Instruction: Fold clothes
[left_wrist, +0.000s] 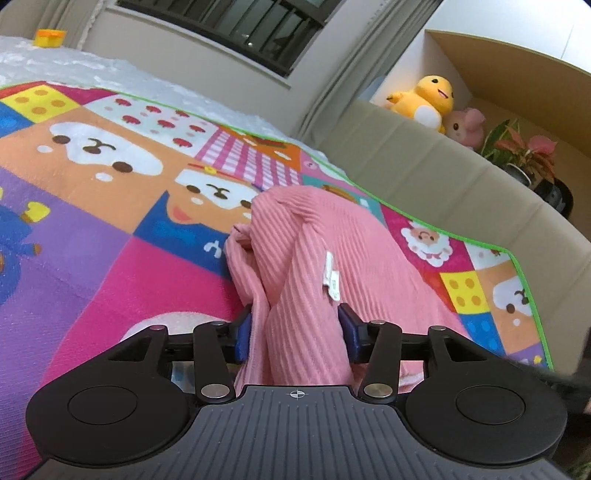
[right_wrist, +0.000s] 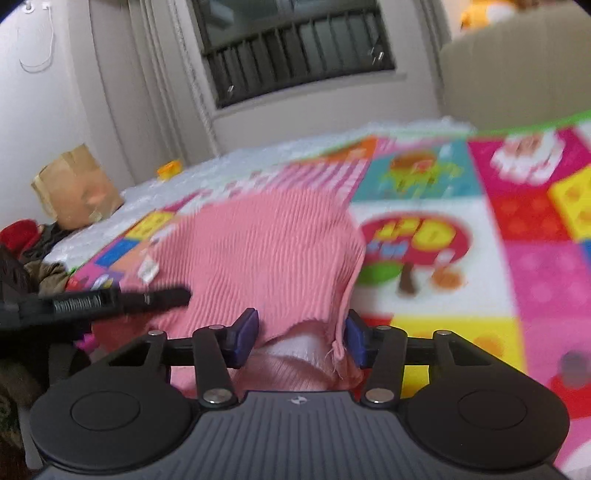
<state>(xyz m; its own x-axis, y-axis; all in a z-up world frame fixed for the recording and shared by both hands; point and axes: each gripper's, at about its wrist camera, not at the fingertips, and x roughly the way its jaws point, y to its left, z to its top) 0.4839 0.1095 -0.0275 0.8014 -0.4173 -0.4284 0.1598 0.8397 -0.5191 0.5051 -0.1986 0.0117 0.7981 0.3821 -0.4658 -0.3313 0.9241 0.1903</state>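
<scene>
A pink ribbed garment (left_wrist: 314, 236) lies bunched on a colourful cartoon mat (left_wrist: 92, 240), with a white label (left_wrist: 330, 277) showing on its fold. My left gripper (left_wrist: 296, 330) is shut on a gathered roll of this cloth, which fills the gap between the blue pads. In the right wrist view, which is blurred, the garment (right_wrist: 258, 236) spreads out ahead over the mat (right_wrist: 535, 277). My right gripper (right_wrist: 300, 339) is shut on its near hem, and the cloth is lifted at the pads. The other gripper's black body (right_wrist: 110, 299) reaches in from the left onto the cloth.
The mat covers a white textured bedspread (left_wrist: 92, 70). A beige padded panel (left_wrist: 443, 177) borders the mat's right side. Behind it sit a yellow plush duck (left_wrist: 428, 99), a pink plush (left_wrist: 465, 123) and a potted plant (left_wrist: 524, 155). A brown paper bag (right_wrist: 75, 188) stands far left.
</scene>
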